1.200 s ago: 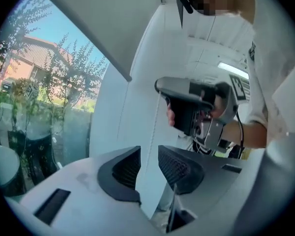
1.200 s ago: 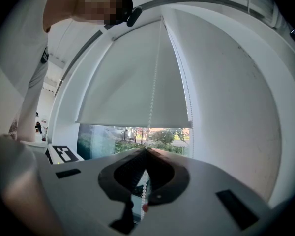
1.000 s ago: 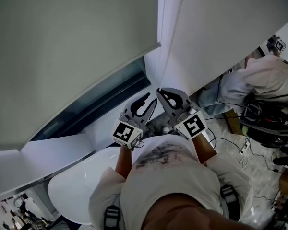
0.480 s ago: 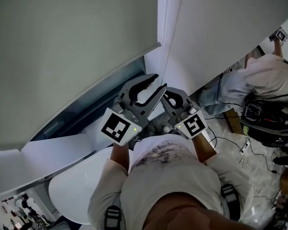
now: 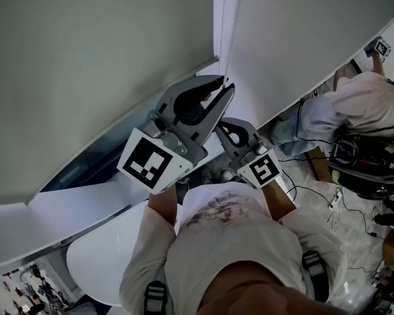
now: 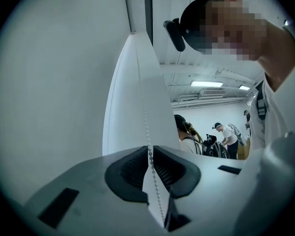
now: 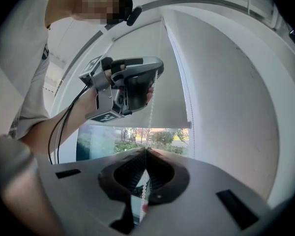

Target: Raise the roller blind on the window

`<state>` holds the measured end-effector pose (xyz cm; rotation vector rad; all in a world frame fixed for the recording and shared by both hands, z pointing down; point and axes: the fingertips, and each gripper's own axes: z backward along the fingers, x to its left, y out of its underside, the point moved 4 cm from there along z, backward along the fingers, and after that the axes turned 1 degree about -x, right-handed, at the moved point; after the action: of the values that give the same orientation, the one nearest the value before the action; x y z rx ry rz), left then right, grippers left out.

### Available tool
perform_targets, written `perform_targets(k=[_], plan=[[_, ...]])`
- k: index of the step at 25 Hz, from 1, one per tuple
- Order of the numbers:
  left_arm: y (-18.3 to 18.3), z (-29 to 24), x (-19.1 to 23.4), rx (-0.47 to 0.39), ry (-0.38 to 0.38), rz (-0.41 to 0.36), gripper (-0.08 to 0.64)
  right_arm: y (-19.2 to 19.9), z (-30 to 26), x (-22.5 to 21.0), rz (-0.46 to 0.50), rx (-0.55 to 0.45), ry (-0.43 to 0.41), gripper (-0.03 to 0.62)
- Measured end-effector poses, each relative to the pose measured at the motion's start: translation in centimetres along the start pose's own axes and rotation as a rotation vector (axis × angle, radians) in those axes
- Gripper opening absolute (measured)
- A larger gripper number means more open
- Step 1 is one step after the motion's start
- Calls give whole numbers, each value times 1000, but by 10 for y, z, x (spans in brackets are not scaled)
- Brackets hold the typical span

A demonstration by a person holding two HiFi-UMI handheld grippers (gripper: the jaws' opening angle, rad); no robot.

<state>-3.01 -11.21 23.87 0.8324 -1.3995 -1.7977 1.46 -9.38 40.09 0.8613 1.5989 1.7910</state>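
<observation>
We've got L gripper [image 5: 220, 89] clenched on the bead chain [image 6: 146, 127], w/ R gripper [image 5: 218, 126] clenched on it just below. Roller blind [image 5: 85, 64] hangs partway down the window, w/ glass [image 7: 115, 141] showing under its bottom bar [image 7: 172, 125].

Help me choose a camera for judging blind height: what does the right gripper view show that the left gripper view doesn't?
Only the right gripper view shows the roller blind's bottom edge, the window glass with greenery behind it, and the left gripper higher up the chain. Only the left gripper view shows bystanders and ceiling lights. Both show the bead chain pinched between that camera's own closed jaws.
</observation>
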Motion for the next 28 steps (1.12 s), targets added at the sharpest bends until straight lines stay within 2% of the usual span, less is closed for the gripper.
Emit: perform_targets(k=[3,6,9,17,23,28], plan=[[-1,-1,0,9,-30,-7,17,0,-1,1,-8,-1,-2,61],[2,-2,-2,28,-77,-32,11,3,0,0,-4,10,-5,61],[12,1,-4,64,-91,-47,9,12,-1,3,19,46,-14,61],[51,12,-9,100,-133,-4,9,55,4,10,-36,168,0,61],[76,21,-13,109,-149,45,9,80,8,14,-63,222,2,61],[90,25,-15,120,-153,52,9,94,9,14,-62,251,-1,61]])
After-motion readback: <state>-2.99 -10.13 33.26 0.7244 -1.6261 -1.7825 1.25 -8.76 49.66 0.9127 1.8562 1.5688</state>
